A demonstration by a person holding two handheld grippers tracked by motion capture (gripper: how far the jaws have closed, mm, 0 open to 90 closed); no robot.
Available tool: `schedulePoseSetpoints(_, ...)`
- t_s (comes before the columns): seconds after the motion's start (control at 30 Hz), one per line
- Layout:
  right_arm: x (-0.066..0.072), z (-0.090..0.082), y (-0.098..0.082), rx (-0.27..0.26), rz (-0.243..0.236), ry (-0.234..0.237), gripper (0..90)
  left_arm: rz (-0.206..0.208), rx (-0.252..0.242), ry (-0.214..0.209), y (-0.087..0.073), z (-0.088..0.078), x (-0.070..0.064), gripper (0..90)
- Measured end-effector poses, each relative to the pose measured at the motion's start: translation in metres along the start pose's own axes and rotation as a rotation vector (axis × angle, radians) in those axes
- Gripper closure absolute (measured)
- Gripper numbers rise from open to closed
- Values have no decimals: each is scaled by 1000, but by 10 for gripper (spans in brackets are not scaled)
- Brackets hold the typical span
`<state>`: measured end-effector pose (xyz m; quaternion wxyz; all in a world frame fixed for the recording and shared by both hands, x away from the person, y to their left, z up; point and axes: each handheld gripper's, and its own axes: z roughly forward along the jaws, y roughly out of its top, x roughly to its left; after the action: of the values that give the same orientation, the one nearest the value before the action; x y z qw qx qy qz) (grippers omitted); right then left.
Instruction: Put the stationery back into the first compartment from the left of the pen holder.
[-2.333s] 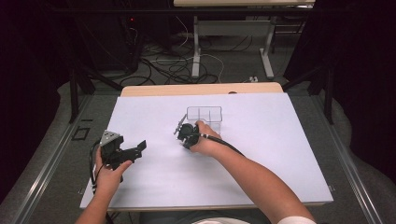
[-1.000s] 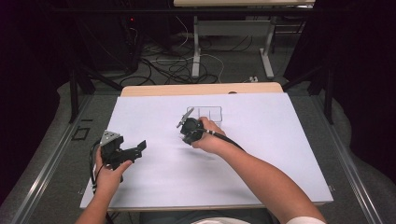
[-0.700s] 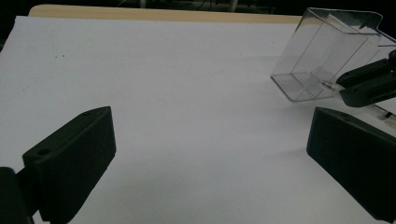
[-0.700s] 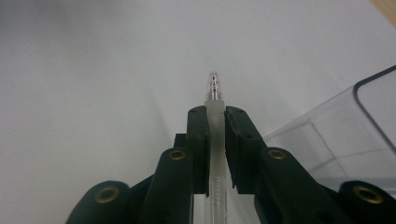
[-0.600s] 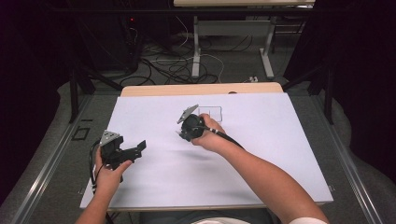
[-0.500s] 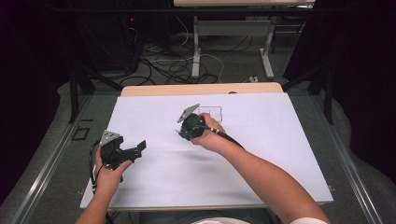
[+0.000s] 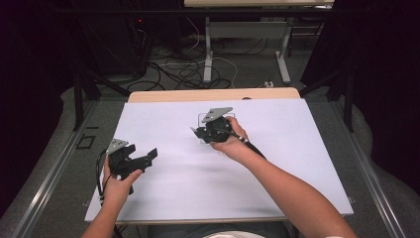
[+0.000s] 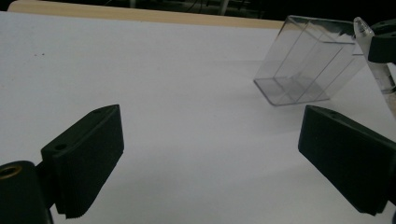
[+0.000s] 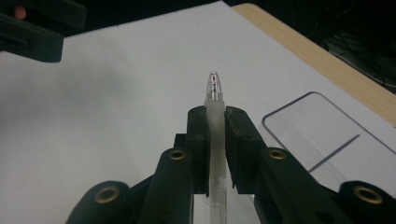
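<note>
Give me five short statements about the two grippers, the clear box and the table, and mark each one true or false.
1. The right gripper is clamped on a clear pen-like stick with a pointed tip. True.
2. The left gripper holds the clear plastic divided box. False: its jaws stand wide apart with nothing between them.
3. The clear box sits flat on the white table sheet. False: it is tilted up on an edge.
4. A strip of bare wood shows at the table's far edge. True.
5. The left gripper is on the floor. False: a hand holds it.
</note>
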<state>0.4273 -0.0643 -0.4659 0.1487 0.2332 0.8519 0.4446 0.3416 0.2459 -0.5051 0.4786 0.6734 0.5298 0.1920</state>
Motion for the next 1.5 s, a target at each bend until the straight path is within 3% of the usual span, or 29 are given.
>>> schedulePoseSetpoints(0.23, -4, -21, -5, -157, 43, -30, 808, -10, -24, -55, 7, -2, -17, 163)
schedulePoseSetpoints(0.7, 3, -43, -24, -295, 53, -54, 808, -9, 11, -142, 8, 8, -48, 264)
schedulePoseSetpoints(0.83, 3, -47, -30, -321, 48, -67, 808, -8, 24, -167, 10, 14, -59, 292)
schedulePoseSetpoints(0.93, 2, -54, -37, -340, 72, -77, 808, -11, 35, -192, 11, 19, -67, 319)
schedulePoseSetpoints(1.13, 2, -59, -44, -373, 55, -87, 808, 23, 43, -208, 14, 27, -83, 340)
schedulePoseSetpoints(1.37, 3, -66, -51, -395, 69, -83, 808, 79, 68, -201, 22, 34, -107, 351)
schedulePoseSetpoints(1.43, 3, -66, -52, -399, 72, -86, 808, 74, 81, -206, 24, 36, -115, 352)
schedulePoseSetpoints(1.5, 3, -67, -55, -399, 81, -86, 808, 57, 88, -238, 25, 39, -122, 374)
